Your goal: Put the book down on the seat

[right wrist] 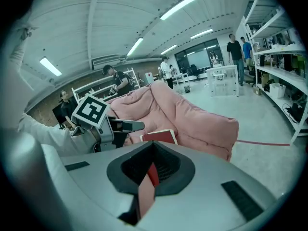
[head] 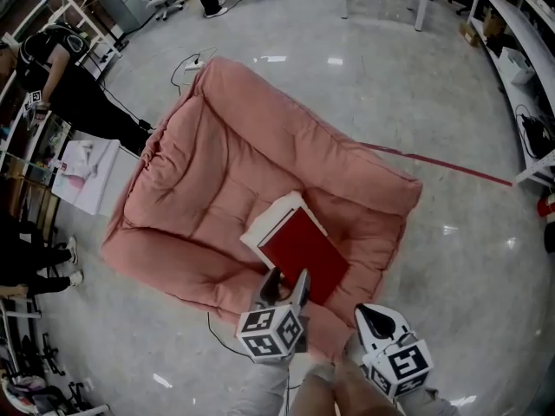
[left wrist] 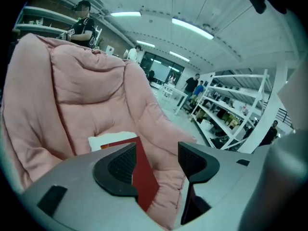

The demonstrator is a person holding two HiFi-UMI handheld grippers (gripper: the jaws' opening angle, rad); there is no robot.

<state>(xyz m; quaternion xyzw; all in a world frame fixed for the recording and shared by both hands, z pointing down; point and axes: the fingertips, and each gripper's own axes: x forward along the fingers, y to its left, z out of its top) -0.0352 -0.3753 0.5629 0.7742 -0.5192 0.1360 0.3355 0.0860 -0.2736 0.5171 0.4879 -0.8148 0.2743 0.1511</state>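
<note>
Book (head: 299,248) rests on pink seat (head: 199,163), mid-frame; left gripper (head: 288,282) spread at its corner, right gripper (head: 375,319) pressed together; placement seems done.

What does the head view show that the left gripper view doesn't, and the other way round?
Only the head view: the whole outline of the pink seat from above on the shiny floor, and the right tongs near the seat's front edge. Only the left gripper view: the ceiling's strip lights and the ribbed inner pads of the left tongs. Both: the red book lying on the seat, with the left tongs open at its near edge, not pinching it.
</note>
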